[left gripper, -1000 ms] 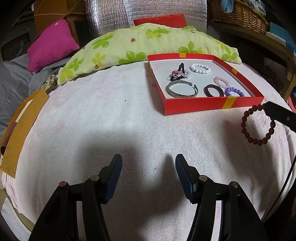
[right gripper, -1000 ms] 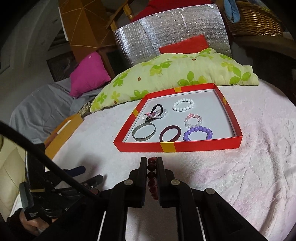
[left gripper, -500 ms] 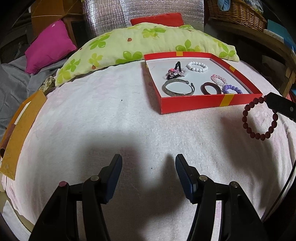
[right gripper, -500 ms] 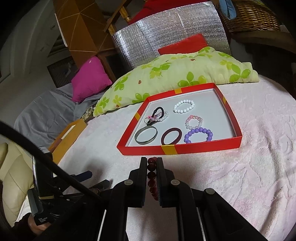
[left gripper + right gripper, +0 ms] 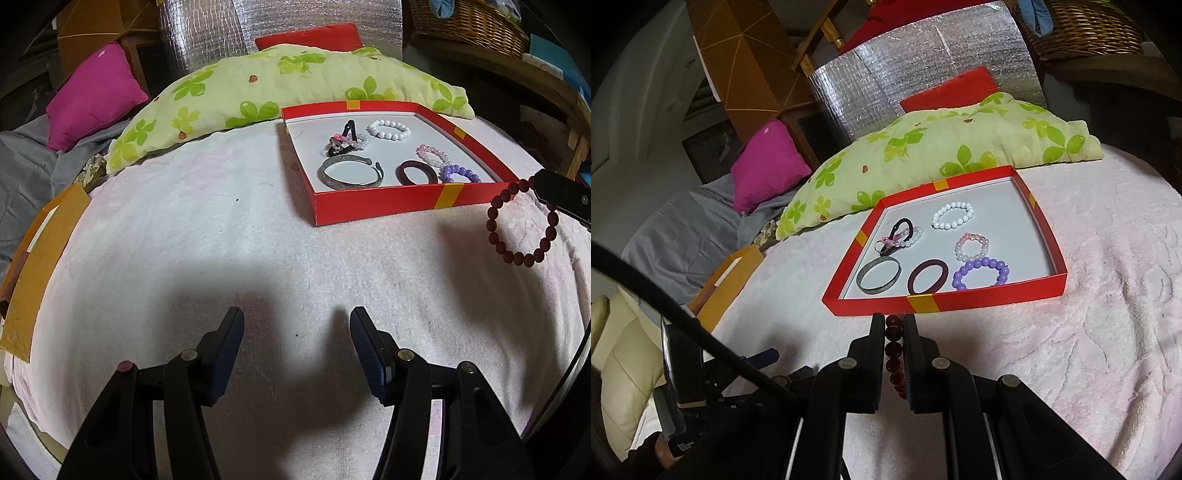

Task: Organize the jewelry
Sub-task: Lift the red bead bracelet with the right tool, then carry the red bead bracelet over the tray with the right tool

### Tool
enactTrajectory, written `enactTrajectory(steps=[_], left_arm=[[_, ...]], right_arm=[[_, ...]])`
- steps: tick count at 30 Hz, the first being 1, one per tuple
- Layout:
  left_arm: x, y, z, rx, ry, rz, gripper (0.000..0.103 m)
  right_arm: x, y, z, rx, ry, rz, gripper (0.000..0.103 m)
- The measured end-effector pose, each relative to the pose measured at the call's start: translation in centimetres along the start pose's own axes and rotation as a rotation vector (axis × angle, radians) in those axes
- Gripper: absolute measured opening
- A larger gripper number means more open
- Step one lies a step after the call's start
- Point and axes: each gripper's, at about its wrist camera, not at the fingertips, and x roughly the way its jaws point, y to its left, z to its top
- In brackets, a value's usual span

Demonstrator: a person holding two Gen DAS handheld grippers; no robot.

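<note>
A red tray (image 5: pixel 982 300) with a white floor lies on the pale pink cover and holds several bracelets: a silver bangle (image 5: pixel 877 281), a dark maroon ring (image 5: pixel 928 280), purple beads (image 5: pixel 981 273), white beads (image 5: pixel 953 215). My right gripper (image 5: pixel 894 326) is shut on a dark red bead bracelet (image 5: pixel 894 360), held above the cover just short of the tray's near wall. In the left wrist view this bracelet (image 5: pixel 521 225) hangs from the right gripper (image 5: pixel 537 184) beside the tray (image 5: pixel 391 203). My left gripper (image 5: pixel 296 325) is open and empty, low over the cover.
A green flowered pillow (image 5: pixel 280 85) lies behind the tray, a magenta cushion (image 5: pixel 94 92) to the far left. An orange cardboard piece (image 5: pixel 37 243) sits at the cover's left edge. A wicker basket (image 5: pixel 469 22) stands on a shelf at back right.
My right gripper has carried the dark red bracelet a little higher and closer to the tray's near wall. The left gripper has barely moved.
</note>
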Motion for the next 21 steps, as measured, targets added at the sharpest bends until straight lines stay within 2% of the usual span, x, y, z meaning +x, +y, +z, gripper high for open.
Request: enactTrajectory(steps=[21], left_arm=[[-0.6, -0.3, 0.1, 0.019, -0.010, -0.019, 0.061]], right_arm=[[-1.2, -1.9, 1.5, 0.068, -0.040, -0.031, 0.011]])
